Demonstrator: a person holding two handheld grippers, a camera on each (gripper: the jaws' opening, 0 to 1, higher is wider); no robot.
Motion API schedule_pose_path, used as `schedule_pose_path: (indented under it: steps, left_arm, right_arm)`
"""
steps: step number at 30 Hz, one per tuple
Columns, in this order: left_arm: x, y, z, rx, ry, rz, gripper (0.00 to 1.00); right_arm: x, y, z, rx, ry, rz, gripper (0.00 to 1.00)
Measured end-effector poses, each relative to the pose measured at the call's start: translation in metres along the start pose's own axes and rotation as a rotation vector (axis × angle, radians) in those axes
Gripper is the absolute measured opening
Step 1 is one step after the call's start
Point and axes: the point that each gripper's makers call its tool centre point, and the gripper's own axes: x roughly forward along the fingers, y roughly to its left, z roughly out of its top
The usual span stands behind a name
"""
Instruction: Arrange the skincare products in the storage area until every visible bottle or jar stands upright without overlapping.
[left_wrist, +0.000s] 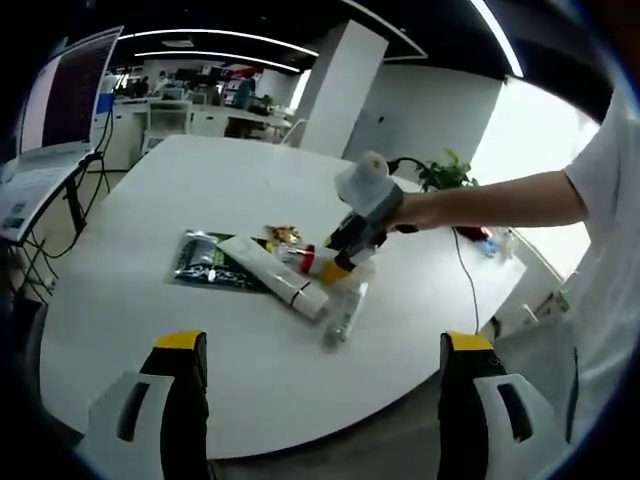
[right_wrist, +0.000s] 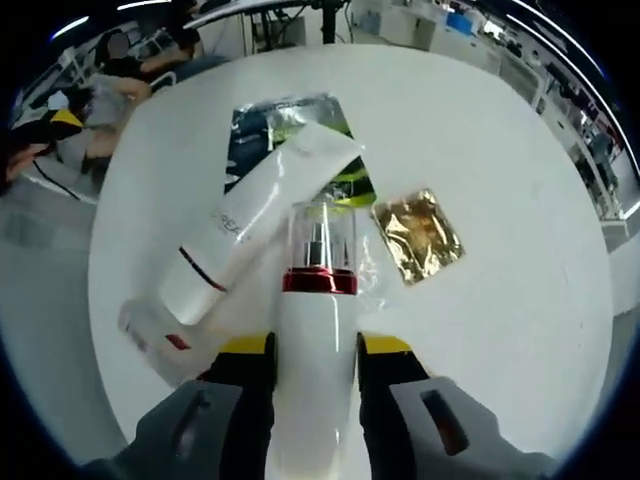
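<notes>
On the white table (left_wrist: 130, 330), a white tube (right_wrist: 255, 215) lies flat across a dark sachet (right_wrist: 262, 125). The right gripper (right_wrist: 316, 352) clasps 1 pump bottle (right_wrist: 316, 340), long axis running along its jaws, lying down. The left gripper (left_wrist: 325, 345), jaws spread, hangs near, farther from the pile.

the left gripper (left_wrist: 318, 375) hangs over the near edge of the round white table (left_wrist: 150, 300), its yellow-tipped jaws spread wide with nothing between them. straight ahead of it a white tube (left_wrist: 272, 272) lies flat across a dark green sachet (left_wrist: 207, 262). just beyond, the right gripper (left_wrist: 345, 255), held by a person's hand (left_wrist: 415, 212), reaches down among the products from the right.
</notes>
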Motion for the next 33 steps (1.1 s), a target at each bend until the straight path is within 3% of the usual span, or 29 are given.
schedule_pose_path:
  steps: [6, 9, 17, 26, 33]
  left_arm:
    - [0.001, -0.001, -0.002, 0.002, 0.009, -0.002, 0.88]
    - [0.001, -0.002, -0.003, 0.004, 0.015, -0.007, 0.88]
    - [0.002, -0.004, -0.005, 0.014, 0.029, -0.017, 0.88]
    - [0.003, -0.007, -0.006, 0.026, 0.039, -0.034, 0.87]
    - [0.004, -0.011, -0.005, 0.014, 0.032, -0.059, 0.87]
  right_arm:
    - [-0.005, 0.008, -0.002, -0.044, 0.039, 0.013, 0.32]
    - [0.001, 0.0, 0.0, -0.064, 0.045, 0.019, 0.32]
    - [-0.002, 0.001, -0.002, -0.046, 0.06, 0.019, 0.29]
    - [-0.001, -0.005, 0.001, -0.013, 0.004, -0.008, 0.28]
    - [-0.018, -0.004, 0.009, 0.005, -0.077, -0.008, 0.27]
